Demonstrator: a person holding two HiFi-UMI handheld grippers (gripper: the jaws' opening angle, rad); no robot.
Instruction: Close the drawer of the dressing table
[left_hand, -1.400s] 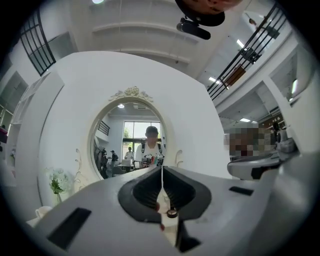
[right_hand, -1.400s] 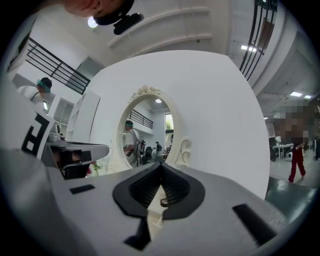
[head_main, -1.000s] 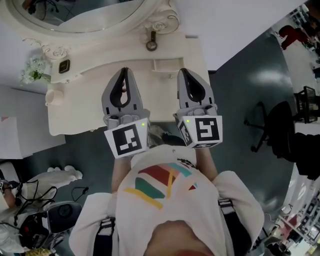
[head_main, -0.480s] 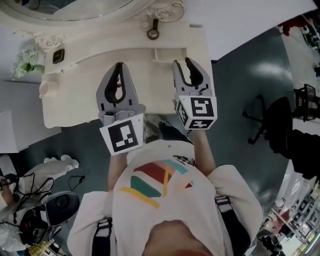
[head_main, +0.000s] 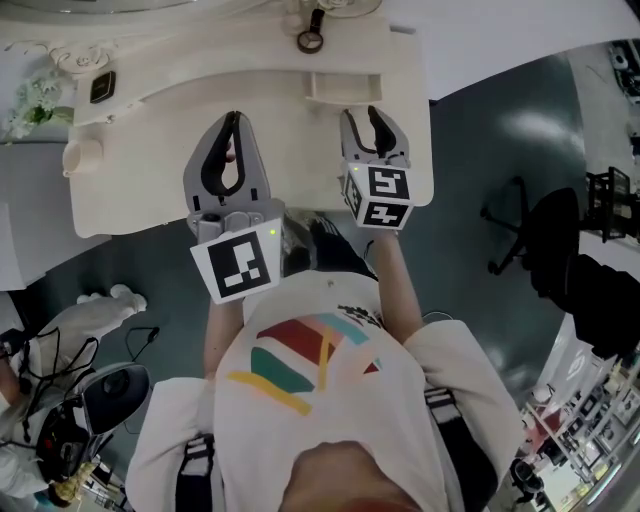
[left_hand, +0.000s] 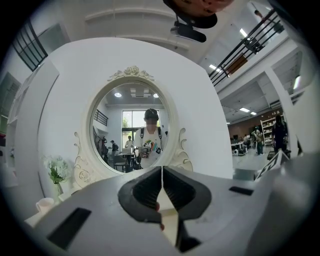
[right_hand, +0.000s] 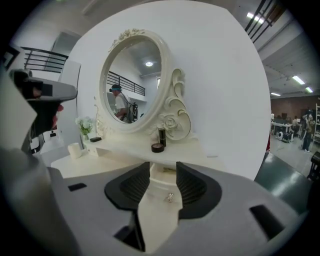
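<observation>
Cream dressing table (head_main: 140, 170) below: its drawer (right_hand: 160, 200) front lies straight ahead of the nearer right gripper (head_main: 360, 125), jaws just opened wide on nothing; left gripper (head_main: 232, 120) closed, empty.

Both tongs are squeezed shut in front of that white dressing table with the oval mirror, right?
Not quite. Only the left tongs are shut. The right tongs are open: the right gripper view shows their jaws apart, having just been opening, with nothing held between them. The white dressing table and its oval mirror are as you say.
</observation>
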